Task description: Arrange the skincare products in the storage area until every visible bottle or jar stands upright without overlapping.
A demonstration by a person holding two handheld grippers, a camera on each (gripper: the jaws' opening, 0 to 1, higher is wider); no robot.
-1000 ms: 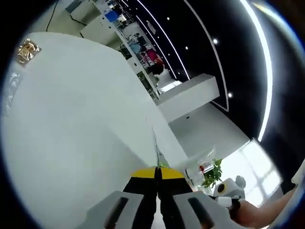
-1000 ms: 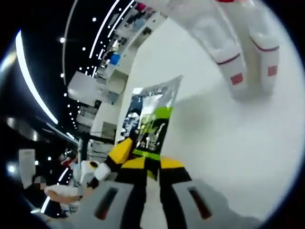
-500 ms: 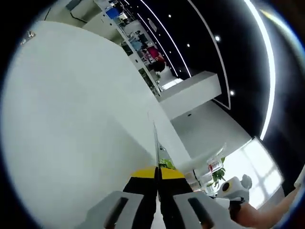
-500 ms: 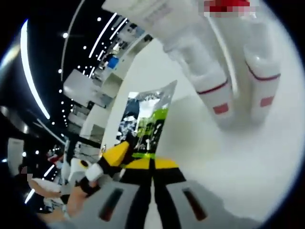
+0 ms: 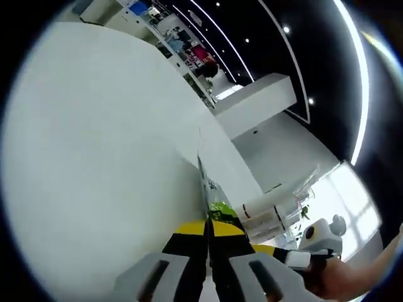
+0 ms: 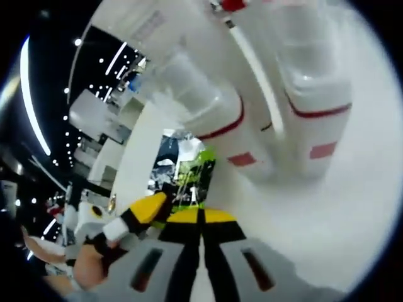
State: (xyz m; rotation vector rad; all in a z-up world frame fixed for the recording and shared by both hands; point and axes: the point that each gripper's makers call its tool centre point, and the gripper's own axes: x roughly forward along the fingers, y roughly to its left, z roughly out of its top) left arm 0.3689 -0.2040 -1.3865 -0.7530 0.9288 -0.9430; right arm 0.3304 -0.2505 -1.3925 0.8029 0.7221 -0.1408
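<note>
While both claws pinch the same flat foil sachet (image 6: 186,173), it stands on edge on the smooth white table (image 5: 94,157), which serves as the landmark surface. In the right gripper view the sachet shows its glossy face: silvery crinkled foil at the top, dark print down one side, a bright green band lower down. The right gripper (image 6: 201,217) has its yellow-tipped black jaws pressed together on the sachet's lower edge. Beside it the left gripper (image 6: 148,211) comes in from the left, held by a hand (image 6: 85,267).

Just beyond the sachet on the table stand two white plastic bottles (image 6: 315,119), cylindrical and matte, each ringed by a thin red line with a small red rectangle below it.

Seen from the left gripper view, the sachet (image 5: 211,189) is edge-on, a thin sliver rising from the left gripper (image 5: 208,228), whose jaws are closed flat against it. The white bottles (image 5: 267,211) lie past it.
</note>
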